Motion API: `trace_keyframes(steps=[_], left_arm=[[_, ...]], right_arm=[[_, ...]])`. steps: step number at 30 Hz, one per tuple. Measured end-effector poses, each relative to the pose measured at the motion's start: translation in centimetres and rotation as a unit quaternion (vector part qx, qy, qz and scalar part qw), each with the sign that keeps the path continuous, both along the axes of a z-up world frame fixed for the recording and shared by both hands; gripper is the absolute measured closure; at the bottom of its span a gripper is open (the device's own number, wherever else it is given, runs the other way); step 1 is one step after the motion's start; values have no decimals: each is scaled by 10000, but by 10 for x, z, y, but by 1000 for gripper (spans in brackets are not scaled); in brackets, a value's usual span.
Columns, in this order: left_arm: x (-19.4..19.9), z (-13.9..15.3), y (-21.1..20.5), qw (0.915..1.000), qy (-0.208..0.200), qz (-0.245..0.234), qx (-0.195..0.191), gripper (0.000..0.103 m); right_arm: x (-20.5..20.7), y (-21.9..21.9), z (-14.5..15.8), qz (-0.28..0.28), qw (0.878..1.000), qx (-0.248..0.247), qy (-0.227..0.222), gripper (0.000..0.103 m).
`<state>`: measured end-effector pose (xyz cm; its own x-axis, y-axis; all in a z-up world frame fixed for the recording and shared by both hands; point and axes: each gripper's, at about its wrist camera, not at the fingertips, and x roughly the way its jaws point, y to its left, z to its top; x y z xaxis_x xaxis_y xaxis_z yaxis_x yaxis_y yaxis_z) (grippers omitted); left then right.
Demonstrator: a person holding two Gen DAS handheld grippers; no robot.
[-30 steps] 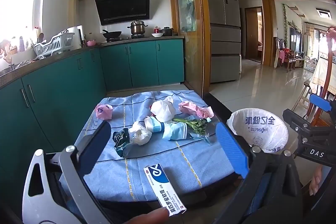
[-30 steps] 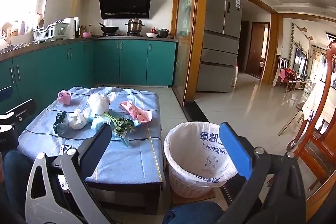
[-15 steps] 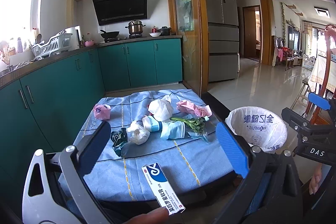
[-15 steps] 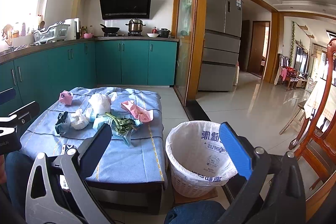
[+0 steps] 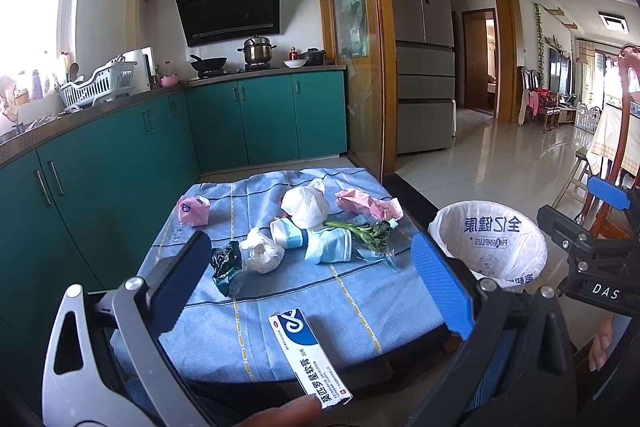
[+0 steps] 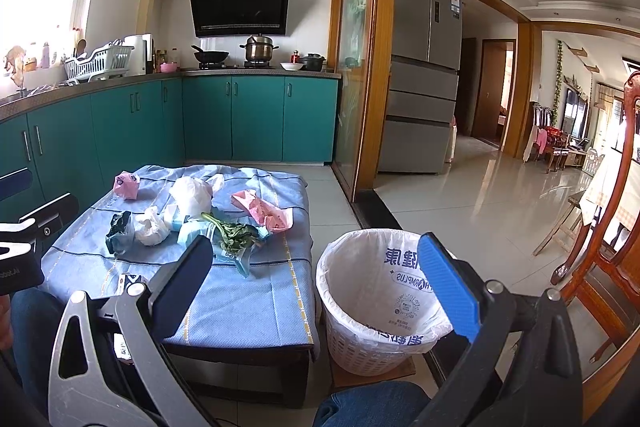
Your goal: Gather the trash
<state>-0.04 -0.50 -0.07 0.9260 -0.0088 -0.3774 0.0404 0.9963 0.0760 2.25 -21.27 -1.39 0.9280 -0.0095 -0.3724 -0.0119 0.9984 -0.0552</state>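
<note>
Both claws are wide apart and hold nothing. The left claw [image 5: 316,279] hangs over the near end of the bench [image 5: 360,307], and the right claw [image 6: 320,279] hangs between the bench and the bin [image 6: 380,307].

The bench is low and has a blue cloth on it. The bin stands on the floor just beside the bench, on its right side. It has a white bag inside and its mouth is open, so trash can drop straight in.

All the trash lies on the cloth. The big white bag [image 5: 304,205] looks soft and light; I would pinch it at the knot on top. The pink wrapper [image 5: 368,205] is thin and crinkly and may slip, so grab it in the middle. The crumpled face masks [image 5: 320,241] are soft and light too. The leafy green stalk [image 5: 360,230] is floppy; take it by the stem. The small white bag [image 5: 262,251] touches a dark shiny wrapper [image 5: 224,261], so one may drag the other. The pink ball [image 5: 193,210] sits alone at the far left and is easy to reach. The little box [image 5: 310,359] is stiff and lies at the near edge, where it could fall off.

The bags, masks and stalk lie close together, so a claw may catch two things at once. A wooden chair [image 6: 608,227] stands right of the bin, out of the way.
</note>
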Motion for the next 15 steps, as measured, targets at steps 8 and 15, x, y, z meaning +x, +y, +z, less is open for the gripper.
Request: trace_keyframes(steps=[8,15], left_arm=[[1,-1,0,10000,10,-1,3,3],[1,-4,-2,10000,26,-17,7,3]], right_arm=[[-1,1,-1,26,10000,-6,-3,3],[0,2,-4,39,10000,-10,24,3]])
